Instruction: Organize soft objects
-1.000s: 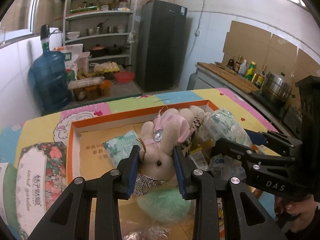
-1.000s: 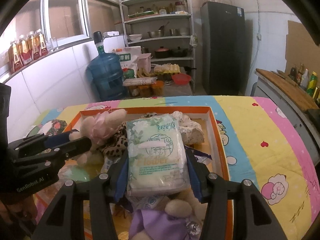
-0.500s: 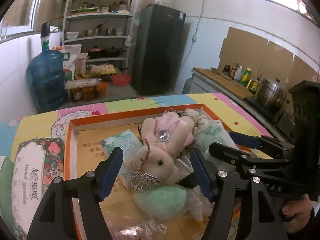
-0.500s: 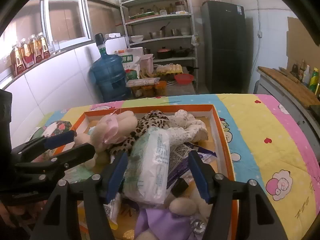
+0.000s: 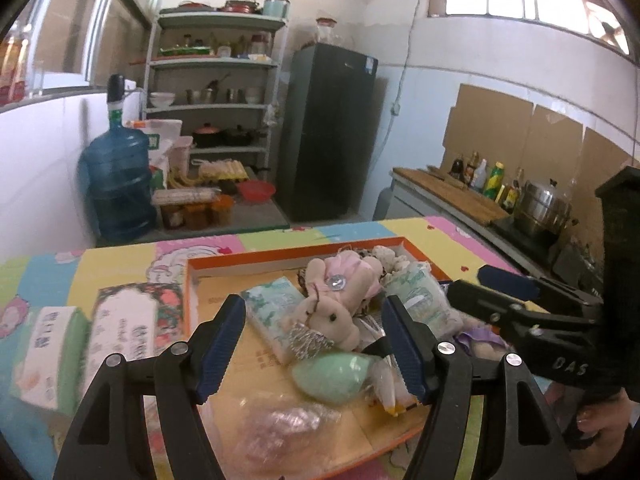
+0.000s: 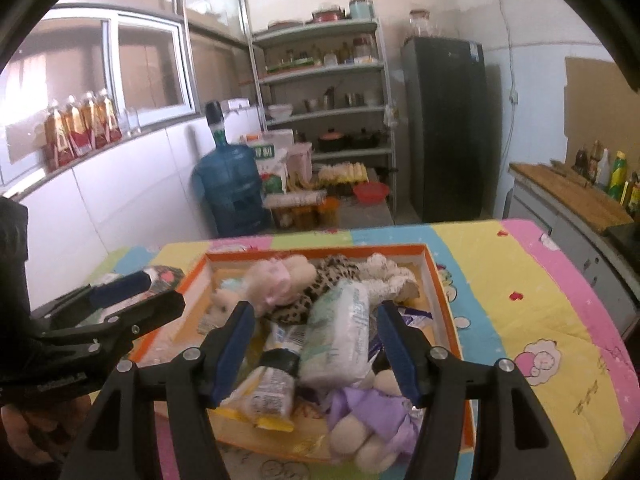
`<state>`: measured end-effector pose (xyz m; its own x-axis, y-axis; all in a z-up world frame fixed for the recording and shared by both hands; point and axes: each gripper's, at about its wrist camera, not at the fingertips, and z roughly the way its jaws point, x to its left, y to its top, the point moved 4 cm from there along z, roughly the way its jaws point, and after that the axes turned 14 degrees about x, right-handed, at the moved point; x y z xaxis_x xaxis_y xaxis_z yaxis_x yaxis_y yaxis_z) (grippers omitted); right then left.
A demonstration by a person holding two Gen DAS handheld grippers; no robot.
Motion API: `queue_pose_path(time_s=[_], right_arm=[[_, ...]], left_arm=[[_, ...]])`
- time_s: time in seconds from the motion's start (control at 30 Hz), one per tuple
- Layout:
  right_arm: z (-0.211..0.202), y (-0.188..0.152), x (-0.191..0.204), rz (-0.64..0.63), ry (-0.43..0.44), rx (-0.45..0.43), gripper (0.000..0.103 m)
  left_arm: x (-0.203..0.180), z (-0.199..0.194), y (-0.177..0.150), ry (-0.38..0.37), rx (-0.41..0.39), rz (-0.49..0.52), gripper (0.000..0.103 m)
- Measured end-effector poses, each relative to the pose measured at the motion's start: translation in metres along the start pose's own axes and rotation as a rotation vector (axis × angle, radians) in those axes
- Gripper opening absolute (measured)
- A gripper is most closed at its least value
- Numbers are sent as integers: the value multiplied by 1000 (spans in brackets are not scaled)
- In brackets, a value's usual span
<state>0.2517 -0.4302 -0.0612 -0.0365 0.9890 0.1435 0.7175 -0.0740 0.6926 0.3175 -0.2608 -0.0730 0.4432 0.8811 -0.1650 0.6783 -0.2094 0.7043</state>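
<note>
Crowded inside the shallow orange-rimmed cardboard tray (image 5: 256, 257) on the cartoon-print desk (image 6: 532, 292): fuzzy beige plush rabbit in a pink dress (image 5: 334, 308), leopard-print soft toy (image 6: 328, 280), crinkly plastic-wrapped tissue pack (image 6: 340, 336), smooth mint-green oval puff (image 5: 330, 374), purple-clad plush doll (image 6: 376, 420). Outside the tray, to its left, lay a floral-printed flat box (image 5: 132, 332). Hovered above the rabbit, left gripper (image 5: 316, 344) spread wide, clutching nothing. Hung over the tissue pack, right gripper (image 6: 316, 346) likewise released, blue pads (image 6: 236, 344) clear of the wrapper on both sides.
</note>
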Motion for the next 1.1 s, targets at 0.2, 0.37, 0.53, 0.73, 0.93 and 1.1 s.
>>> queue_pose_path(time_s=[0.2, 0.37, 0.53, 0.73, 0.93, 1.1], right_arm=[[-33, -7, 14, -2, -6, -64, 63], [-52, -17, 31, -16, -12, -86, 63], [-63, -30, 57, -52, -31, -103, 63], [-76, -47, 91, -81, -43, -123, 63], [-93, -68, 117, -71, -31, -152, 63], [-111, -90, 137, -66, -31, -188, 63]], left_arm=[[11, -37, -17, 1, -41, -36, 72], [16, -71, -31, 21, -90, -46, 72], [17, -104, -48, 61, -142, -50, 72], [25, -143, -75, 148, -188, -103, 72], [34, -175, -105, 220, -197, -139, 72], [34, -203, -132, 264, -211, -140, 72]])
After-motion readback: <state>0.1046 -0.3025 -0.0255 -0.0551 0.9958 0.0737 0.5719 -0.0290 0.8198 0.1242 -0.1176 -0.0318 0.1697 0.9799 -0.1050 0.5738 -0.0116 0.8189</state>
